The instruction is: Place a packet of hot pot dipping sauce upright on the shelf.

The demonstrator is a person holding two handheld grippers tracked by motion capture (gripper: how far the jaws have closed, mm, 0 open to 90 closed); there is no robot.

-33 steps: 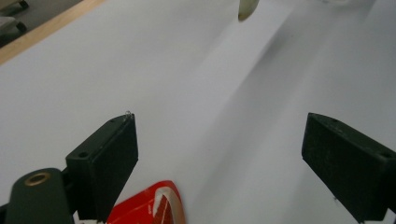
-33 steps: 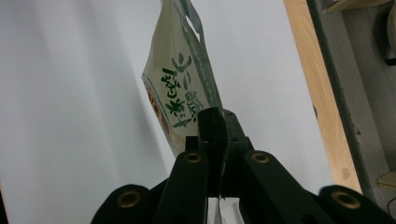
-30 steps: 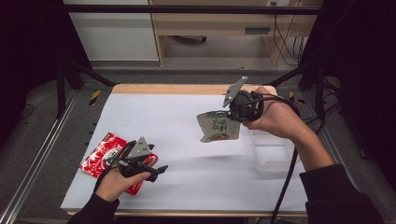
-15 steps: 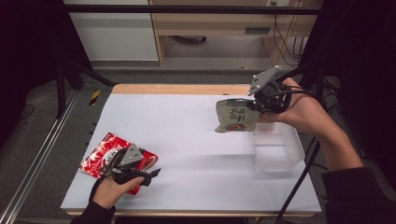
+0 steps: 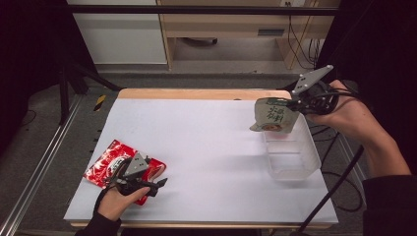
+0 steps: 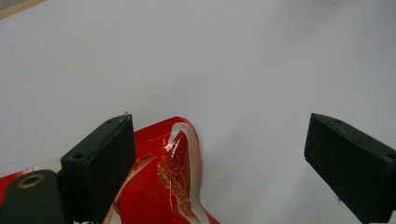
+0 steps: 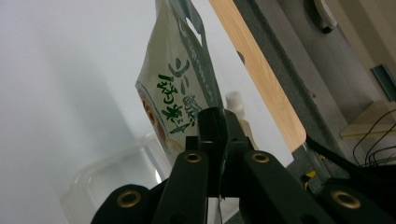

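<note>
Right hand-held gripper clamped on green pouch, hanging above clear bin, not dropped in. Left hand-held gripper open over red packet on worktop, ungrasped

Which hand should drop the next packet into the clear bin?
Right. The right gripper is shut on the green-printed pouch, held above the far end of the clear plastic bin. The left gripper sits open over the red packet at the table's near left, far from the bin.
</note>
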